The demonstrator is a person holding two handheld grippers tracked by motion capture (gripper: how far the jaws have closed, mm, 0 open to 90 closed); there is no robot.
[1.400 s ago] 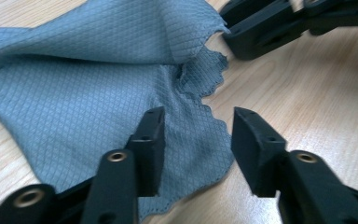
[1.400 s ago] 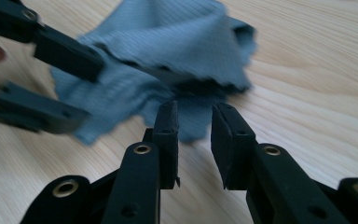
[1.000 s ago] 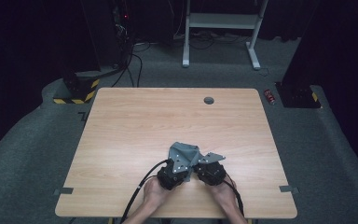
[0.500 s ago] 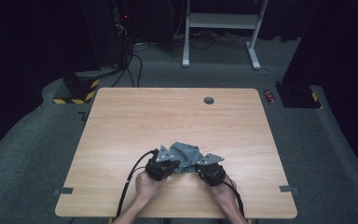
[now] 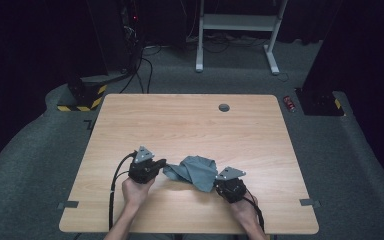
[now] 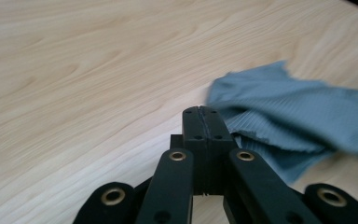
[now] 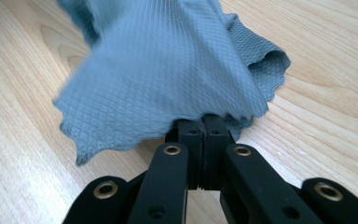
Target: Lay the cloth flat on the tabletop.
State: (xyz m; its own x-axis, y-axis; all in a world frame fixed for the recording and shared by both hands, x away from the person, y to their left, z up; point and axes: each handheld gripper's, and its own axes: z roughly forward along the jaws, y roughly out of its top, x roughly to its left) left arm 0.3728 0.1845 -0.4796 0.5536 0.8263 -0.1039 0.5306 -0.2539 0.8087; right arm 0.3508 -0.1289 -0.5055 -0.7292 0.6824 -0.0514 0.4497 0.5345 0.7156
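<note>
**Observer:** Start with what's nearest you. What are your hands doing?

**Operator:** I have the left tool (image 5: pixel 161 163) clamped on one edge of the blue-grey cloth (image 5: pixel 194 172). In the left gripper view (image 6: pixel 204 113) the jaws are pressed flat together with the fabric (image 6: pixel 298 126) trailing off to one side of them, so I take it that only a thin hem is caught there. The right tool (image 5: pixel 219 181) is likewise closed on the cloth; in the right gripper view (image 7: pixel 203 122) the weave (image 7: pixel 168 70) billows up directly out of the shut jaws.

**Observer:** And where is the cloth itself?

**Operator:** It's strung between the two tools over the near part of the wooden surface (image 5: pixel 190 120), bunched in the middle and sagging rather than flat. Whether the sag touches the wood, I can't tell from above.

**Observer:** Which step do you reckon you're in?

**Operator:** Spreading it open, I'd say. Both corners are held and the hands sit apart, but the middle is not yet taut.

**Observer:** What does the next move need?

**Operator:** Drawing the hands farther apart, evenly and at matching height, until the folds pull out, then lowering it flat. The left hold looks slim, so a sharp tug could slip the hem free.

**Observer:** Anything farther out?

**Operator:** A round cable hole (image 5: pixel 224 107) near the far edge, well apart from the work, and beyond the surface a white frame (image 5: pixel 237 22) on the grey floor.
</note>
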